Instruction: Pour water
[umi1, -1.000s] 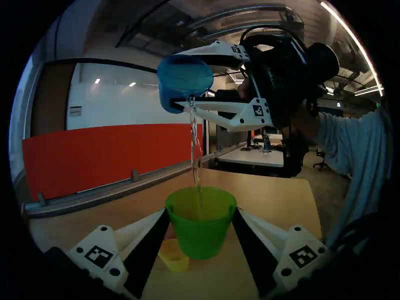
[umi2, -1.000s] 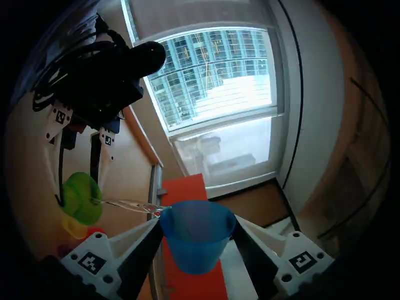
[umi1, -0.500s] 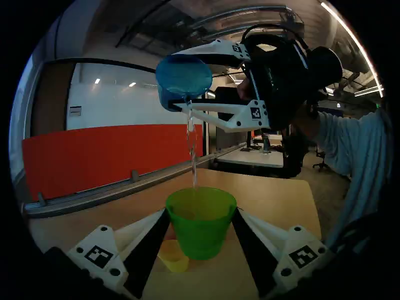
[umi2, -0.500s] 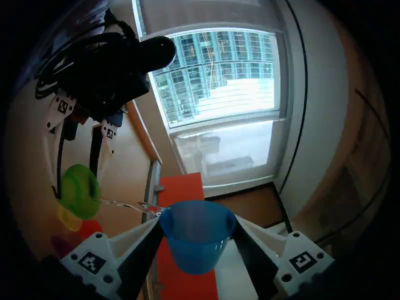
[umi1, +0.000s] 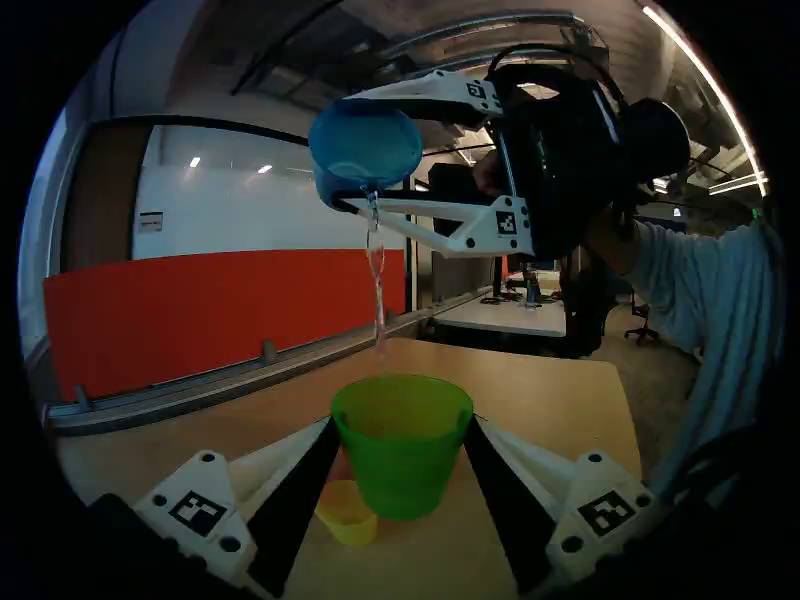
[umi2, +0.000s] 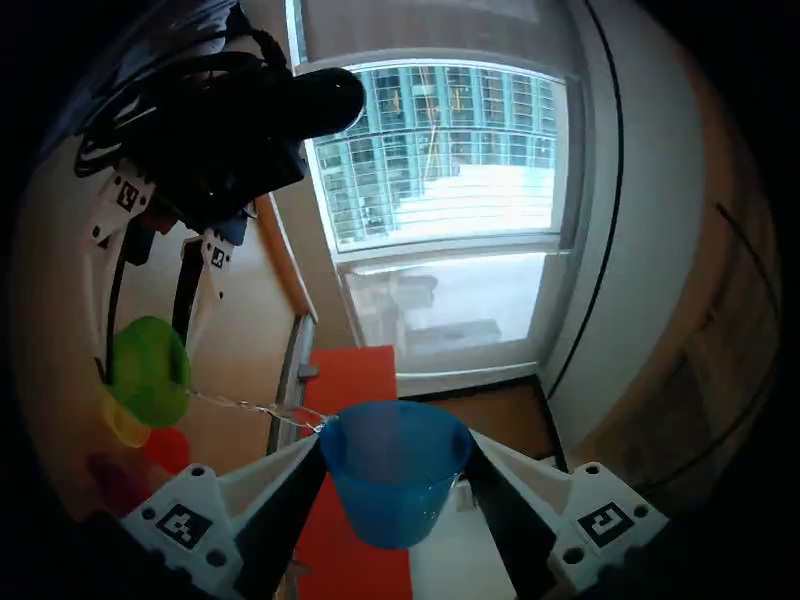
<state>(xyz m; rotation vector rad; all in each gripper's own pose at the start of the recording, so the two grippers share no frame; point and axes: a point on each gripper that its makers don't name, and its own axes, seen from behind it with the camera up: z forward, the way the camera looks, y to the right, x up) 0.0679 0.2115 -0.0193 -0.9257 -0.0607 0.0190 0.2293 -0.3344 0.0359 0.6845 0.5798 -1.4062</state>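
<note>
In the left gripper view my left gripper (umi1: 400, 455) is shut on an upright green cup (umi1: 402, 445) over the wooden table (umi1: 560, 395). High above it the right gripper (umi1: 385, 150) holds a blue cup (umi1: 362, 150) tipped on its side. A thin stream of water (umi1: 377, 285) falls from the blue cup's rim toward the green cup. In the right gripper view the right gripper (umi2: 395, 485) is shut on the blue cup (umi2: 392, 480), the water stream (umi2: 250, 405) runs left to the green cup (umi2: 148, 370), and the left gripper (umi2: 150, 285) holds that cup.
A small yellow cup (umi1: 348, 510) sits on the table just below the green cup, with a red one (umi2: 168, 448) beside it. A red wall panel (umi1: 200, 310) runs behind the table. A person's sleeve (umi1: 700, 300) is at the right. A large window (umi2: 450, 200) is ahead.
The blue cup has risen a little and tipped further. The stream has thinned and now reaches the green cup's far rim. The green cup has stayed still.
</note>
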